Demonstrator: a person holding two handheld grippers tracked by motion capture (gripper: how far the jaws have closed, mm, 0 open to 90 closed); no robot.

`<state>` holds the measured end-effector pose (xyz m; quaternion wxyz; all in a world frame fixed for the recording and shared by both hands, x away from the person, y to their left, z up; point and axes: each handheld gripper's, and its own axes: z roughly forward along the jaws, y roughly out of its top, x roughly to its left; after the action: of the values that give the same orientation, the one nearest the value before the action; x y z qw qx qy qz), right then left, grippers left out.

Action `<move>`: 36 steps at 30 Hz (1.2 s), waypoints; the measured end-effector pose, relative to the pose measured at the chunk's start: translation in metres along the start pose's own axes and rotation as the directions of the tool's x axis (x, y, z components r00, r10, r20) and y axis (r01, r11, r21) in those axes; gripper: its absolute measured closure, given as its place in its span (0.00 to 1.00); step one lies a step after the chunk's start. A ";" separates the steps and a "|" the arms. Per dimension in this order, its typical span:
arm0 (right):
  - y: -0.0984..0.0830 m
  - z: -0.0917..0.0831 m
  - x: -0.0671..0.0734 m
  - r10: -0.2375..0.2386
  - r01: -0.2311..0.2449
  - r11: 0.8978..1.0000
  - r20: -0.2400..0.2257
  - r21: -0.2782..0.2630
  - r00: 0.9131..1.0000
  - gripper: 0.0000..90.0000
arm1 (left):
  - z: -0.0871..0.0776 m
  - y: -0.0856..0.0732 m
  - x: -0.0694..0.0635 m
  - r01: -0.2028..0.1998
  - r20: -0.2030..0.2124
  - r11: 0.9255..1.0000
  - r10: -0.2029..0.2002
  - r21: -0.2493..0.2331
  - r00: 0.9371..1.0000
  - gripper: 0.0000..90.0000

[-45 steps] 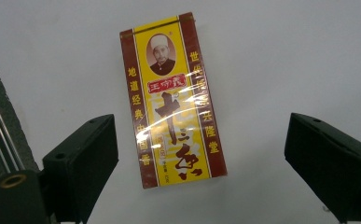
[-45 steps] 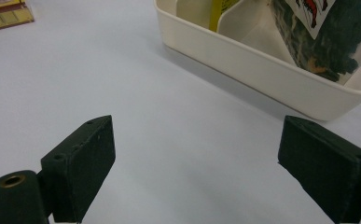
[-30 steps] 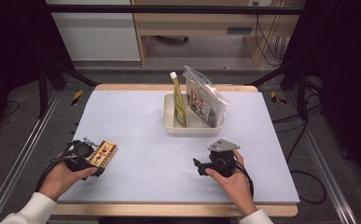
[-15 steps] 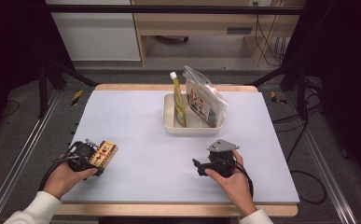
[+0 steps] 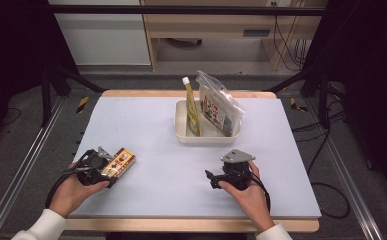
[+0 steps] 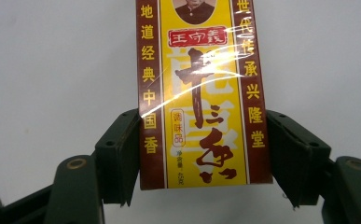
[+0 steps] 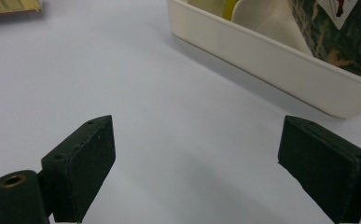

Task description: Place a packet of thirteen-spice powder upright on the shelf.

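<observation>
A yellow and dark-red spice box (image 5: 119, 161) (image 6: 201, 93) lies flat on the pale table near its front left. My left gripper (image 5: 111, 170) (image 6: 201, 158) has the box's near end between its jaws. They have just been closing, and both pads (image 6: 122, 154) now touch the box's long sides. My right gripper (image 5: 211, 179) (image 7: 197, 154) rests on the table at front right, held by a hand. Its jaws stand wide apart with nothing between them and point toward the white tray (image 5: 181, 122) (image 7: 271, 60).
The white tray at the table's back centre holds an upright yellow tube (image 5: 192, 112) and a clear pouch (image 5: 220, 107) leaning to the right. Metal frame rails (image 5: 26, 165) run along both sides of the table, and cables lie on the floor at the right.
My left gripper has shifted a little to the right onto the box, and its jaws have drawn in against the box's sides. My right gripper has stayed still.
</observation>
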<state>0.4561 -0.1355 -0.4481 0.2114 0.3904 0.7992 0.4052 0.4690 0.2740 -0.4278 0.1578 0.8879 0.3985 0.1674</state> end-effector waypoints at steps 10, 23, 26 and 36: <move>0.001 0.006 0.006 -0.001 0.001 1.000 -0.008 0.006 1.000 0.13 | -0.001 0.036 -0.044 -0.148 -0.001 0.983 0.149 -0.109 0.989 0.36; 0.001 0.006 0.003 0.011 -0.011 1.000 -0.004 0.001 1.000 0.13 | -0.005 0.046 -0.062 -0.182 0.004 0.964 0.186 -0.193 0.982 0.36; 0.001 0.007 0.004 0.016 -0.016 1.000 -0.006 0.002 1.000 0.14 | -0.007 0.048 -0.064 -0.195 0.002 0.959 0.200 -0.206 0.980 0.36; 0.003 0.005 0.003 0.044 -0.045 0.999 -0.033 -0.019 0.998 0.16 | -0.014 0.055 -0.069 -0.211 0.004 0.940 0.220 -0.267 0.976 0.36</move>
<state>0.4583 -0.1294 -0.4486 0.1933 0.3995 0.7895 0.4240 0.4560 0.1886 -0.4047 0.2625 0.8996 0.2704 0.2206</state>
